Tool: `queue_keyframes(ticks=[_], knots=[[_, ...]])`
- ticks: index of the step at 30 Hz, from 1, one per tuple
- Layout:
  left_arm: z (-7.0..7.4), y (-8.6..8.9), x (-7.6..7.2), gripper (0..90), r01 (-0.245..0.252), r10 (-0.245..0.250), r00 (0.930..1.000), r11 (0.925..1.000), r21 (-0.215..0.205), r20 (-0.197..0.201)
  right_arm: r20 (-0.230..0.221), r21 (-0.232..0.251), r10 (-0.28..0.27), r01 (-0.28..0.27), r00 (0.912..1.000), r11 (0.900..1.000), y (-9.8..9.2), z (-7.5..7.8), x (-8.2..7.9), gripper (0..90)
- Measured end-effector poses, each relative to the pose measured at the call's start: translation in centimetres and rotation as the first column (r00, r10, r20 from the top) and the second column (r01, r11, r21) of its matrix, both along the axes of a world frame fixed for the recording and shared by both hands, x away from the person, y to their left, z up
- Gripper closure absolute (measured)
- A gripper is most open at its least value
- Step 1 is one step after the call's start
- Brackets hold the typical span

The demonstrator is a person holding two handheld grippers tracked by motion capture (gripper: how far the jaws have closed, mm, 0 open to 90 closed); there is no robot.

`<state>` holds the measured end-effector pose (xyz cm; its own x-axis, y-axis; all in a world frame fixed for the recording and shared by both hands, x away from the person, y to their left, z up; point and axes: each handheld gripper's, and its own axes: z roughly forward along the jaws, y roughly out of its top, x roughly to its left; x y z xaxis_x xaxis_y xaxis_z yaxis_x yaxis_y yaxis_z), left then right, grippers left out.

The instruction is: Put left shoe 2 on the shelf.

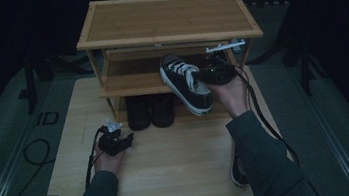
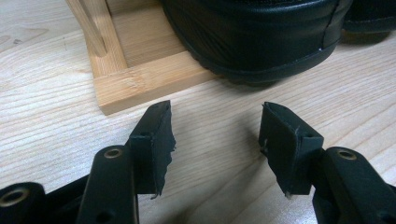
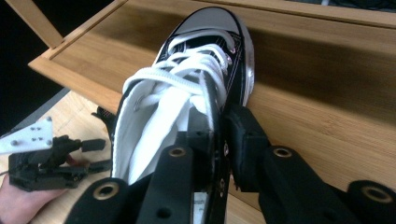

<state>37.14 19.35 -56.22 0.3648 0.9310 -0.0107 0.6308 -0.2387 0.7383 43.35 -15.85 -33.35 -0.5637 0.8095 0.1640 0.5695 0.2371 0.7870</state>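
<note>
The right tongs [image 3: 219, 154] are pinching the sneaker's [image 3: 196, 88] side wall, its long axis running straight ahead of them, toe over the rack's middle shelf [image 3: 327, 93]. Left tongs [image 2: 217, 140] sit spread and empty, way further off.

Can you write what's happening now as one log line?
right tool: jaws astride sneaker side, toe on rack shelf | left tool: open, empty

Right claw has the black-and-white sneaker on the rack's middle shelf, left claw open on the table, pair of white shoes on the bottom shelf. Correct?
One thing is off: the shoes on the rack's bottom shelf are black, not white, as the high view shows. The rest stands: the right claw has the sneaker by its side wall at the middle shelf, and the left claw is open, low over the table.
</note>
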Motion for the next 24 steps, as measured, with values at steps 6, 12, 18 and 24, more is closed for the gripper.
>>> queue_keyframes(ticks=[6,12,18,24], knots=[[0.0,0.0,0.0,44.8,0.0,0.0,1.0,1.0,0.0,0.0,0.022,-0.033,0.013,-0.013,0.9997,0.999,-0.1,0.3,-0.6,72.7],[0.0,0.0,0.0,44.8,0.0,0.0,1.0,1.0,0.0,0.0,0.029,-0.015,0.035,-0.034,0.999,0.999,-0.6,0.8,-1.3,69.4],[0.0,0.0,0.0,44.9,0.0,0.0,1.0,1.0,0.0,0.0,0.045,-0.009,0.052,-0.052,0.9976,0.999,-0.7,1.2,-1.9,66.5],[0.0,0.0,0.0,44.9,0.0,0.0,1.0,1.0,0.0,0.0,0.074,-0.004,0.061,-0.06,0.9954,0.998,-1.0,1.8,-3.0,63.5]])
